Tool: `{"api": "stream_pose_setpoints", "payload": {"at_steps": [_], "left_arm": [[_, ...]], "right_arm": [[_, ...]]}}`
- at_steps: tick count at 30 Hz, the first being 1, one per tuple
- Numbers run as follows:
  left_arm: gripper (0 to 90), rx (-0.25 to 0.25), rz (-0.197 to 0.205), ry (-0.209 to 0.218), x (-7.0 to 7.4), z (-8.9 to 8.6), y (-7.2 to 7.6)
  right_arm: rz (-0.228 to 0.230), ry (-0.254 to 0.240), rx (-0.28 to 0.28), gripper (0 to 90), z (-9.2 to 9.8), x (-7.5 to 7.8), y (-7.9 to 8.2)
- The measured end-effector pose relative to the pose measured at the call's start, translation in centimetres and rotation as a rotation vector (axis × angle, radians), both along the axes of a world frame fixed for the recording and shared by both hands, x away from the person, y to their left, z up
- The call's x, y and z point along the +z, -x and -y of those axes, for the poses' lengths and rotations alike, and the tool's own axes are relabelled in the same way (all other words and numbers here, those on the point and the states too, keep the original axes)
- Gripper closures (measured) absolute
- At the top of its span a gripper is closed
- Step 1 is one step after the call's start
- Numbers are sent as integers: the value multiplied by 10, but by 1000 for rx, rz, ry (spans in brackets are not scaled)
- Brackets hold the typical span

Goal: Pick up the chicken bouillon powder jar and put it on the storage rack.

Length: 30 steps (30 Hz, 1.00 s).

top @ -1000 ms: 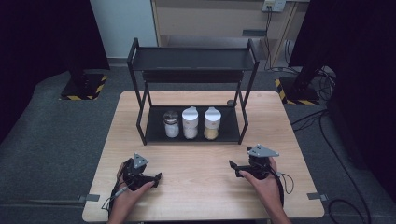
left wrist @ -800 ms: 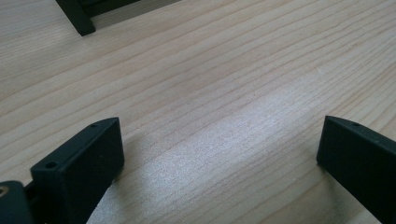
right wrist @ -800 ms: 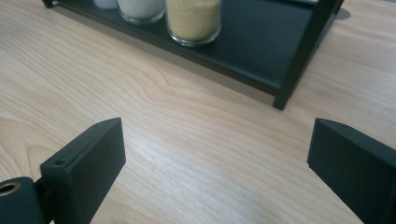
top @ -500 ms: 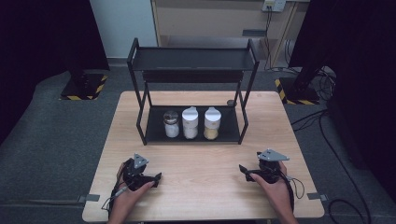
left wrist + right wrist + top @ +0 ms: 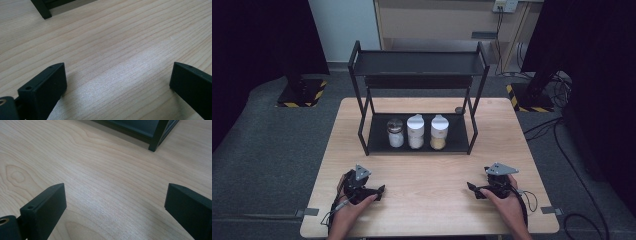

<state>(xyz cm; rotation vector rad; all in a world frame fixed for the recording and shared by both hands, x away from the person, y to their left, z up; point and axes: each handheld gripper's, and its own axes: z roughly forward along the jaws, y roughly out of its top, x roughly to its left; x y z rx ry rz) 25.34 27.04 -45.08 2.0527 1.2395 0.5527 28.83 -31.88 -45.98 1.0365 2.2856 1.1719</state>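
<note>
Soft overhead light (dark surroundings)

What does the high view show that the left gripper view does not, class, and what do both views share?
High view alone: three jars on the black rack's lower shelf, both hands, and the right gripper. Left gripper view alone: a close look along the left gripper, open with bare wood between its jaws. Shared: the wooden table and a rack leg.

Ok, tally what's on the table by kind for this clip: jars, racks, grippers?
Jars on the rack's lower shelf: 3 (metal-lidded jar, middle white-lidded jar, right white-lidded jar)
Black two-tier rack: 1
Hand-held grippers resting on the wooden table: 2 (left gripper, right gripper), both open and holding nothing
Total: 6
</note>
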Motion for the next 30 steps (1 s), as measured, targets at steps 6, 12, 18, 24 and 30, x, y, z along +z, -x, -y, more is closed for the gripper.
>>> {"api": "stream_pose_setpoints", "payload": {"at_steps": [6,12,18,24,30], "left_arm": [[0,0,0,0,0,0,0],[0,0,0,0,0,0,0],[0,3,1,-1,0,1,0],[0,12,1,0,0,2,1],[0,21,1,0,0,3,2]], "right_arm": [[-39,43,4,41,-8,5,-10],[-80,97,-3,22,-19,10,-18],[-83,100,-7,11,-20,10,-18],[-87,96,-27,9,-23,10,-16],[-87,95,-31,9,-24,10,-16]]}}
